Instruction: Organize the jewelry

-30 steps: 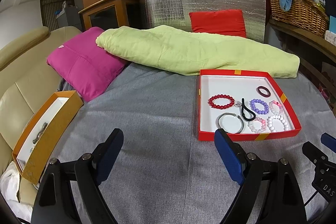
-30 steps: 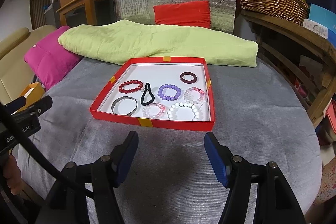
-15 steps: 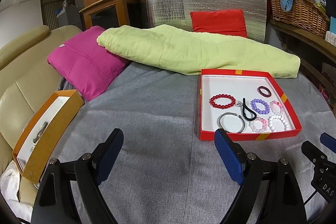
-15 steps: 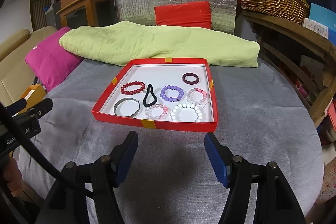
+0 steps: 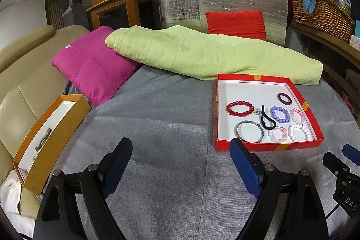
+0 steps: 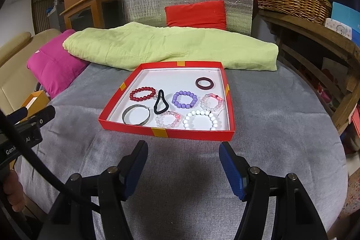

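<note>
Bracelets [image 6: 185, 99] lie inside red tray [image 6: 165, 132].

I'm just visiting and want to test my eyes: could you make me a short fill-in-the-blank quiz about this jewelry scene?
1. The bracelets lie in a shallow red tray whose inside is ____.
2. The red bead bracelet lies directly to the ____ of the black hair tie.
3. The right gripper has its fingers spread and holds ____.
4. Behind the tray lies a folded ____ blanket.

Missing words: white; left; nothing; green
</note>
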`<state>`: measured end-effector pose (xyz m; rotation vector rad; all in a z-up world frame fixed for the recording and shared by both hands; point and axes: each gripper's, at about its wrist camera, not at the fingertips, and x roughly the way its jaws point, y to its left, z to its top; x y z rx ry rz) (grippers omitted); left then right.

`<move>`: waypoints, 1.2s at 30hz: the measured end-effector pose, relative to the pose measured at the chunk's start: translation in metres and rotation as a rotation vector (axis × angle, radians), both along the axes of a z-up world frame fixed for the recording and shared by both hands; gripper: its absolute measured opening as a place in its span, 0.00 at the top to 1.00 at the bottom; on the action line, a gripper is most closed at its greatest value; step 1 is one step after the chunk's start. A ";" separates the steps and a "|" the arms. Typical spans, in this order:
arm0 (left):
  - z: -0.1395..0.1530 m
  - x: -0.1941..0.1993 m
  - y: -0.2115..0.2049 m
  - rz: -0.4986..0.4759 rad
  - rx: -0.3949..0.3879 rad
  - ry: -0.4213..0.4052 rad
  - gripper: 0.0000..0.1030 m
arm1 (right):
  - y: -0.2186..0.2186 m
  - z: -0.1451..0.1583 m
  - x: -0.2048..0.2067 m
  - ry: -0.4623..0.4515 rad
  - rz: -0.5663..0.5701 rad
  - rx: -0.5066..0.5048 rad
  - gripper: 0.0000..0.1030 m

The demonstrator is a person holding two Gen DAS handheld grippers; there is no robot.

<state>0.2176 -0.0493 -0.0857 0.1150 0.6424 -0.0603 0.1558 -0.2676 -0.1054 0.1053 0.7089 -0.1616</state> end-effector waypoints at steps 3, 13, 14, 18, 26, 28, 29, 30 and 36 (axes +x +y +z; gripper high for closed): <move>0.000 0.000 0.000 0.000 0.000 0.001 0.14 | 0.000 0.000 0.000 0.001 0.002 0.001 0.33; 0.000 0.000 0.002 0.004 0.000 -0.001 0.14 | 0.002 0.001 0.001 -0.013 0.002 0.007 0.33; 0.000 0.000 0.003 0.004 0.000 0.000 0.14 | 0.003 0.001 0.000 -0.014 0.003 0.008 0.33; 0.001 0.000 0.004 0.008 -0.001 -0.001 0.14 | 0.005 0.002 0.002 -0.019 0.009 0.008 0.33; 0.001 0.000 0.006 0.011 0.001 0.002 0.14 | 0.007 0.002 0.003 -0.025 0.010 0.017 0.33; 0.001 0.000 0.007 0.013 0.002 0.001 0.14 | 0.009 0.002 0.004 -0.026 0.012 0.017 0.33; 0.001 0.000 0.007 0.013 0.001 0.001 0.14 | 0.009 0.002 0.004 -0.026 0.013 0.017 0.33; 0.001 -0.001 0.008 0.013 -0.001 0.001 0.14 | 0.009 0.002 0.004 -0.027 0.013 0.016 0.33; 0.001 -0.001 0.009 0.017 0.001 -0.001 0.14 | 0.011 0.002 0.005 -0.027 0.015 0.019 0.33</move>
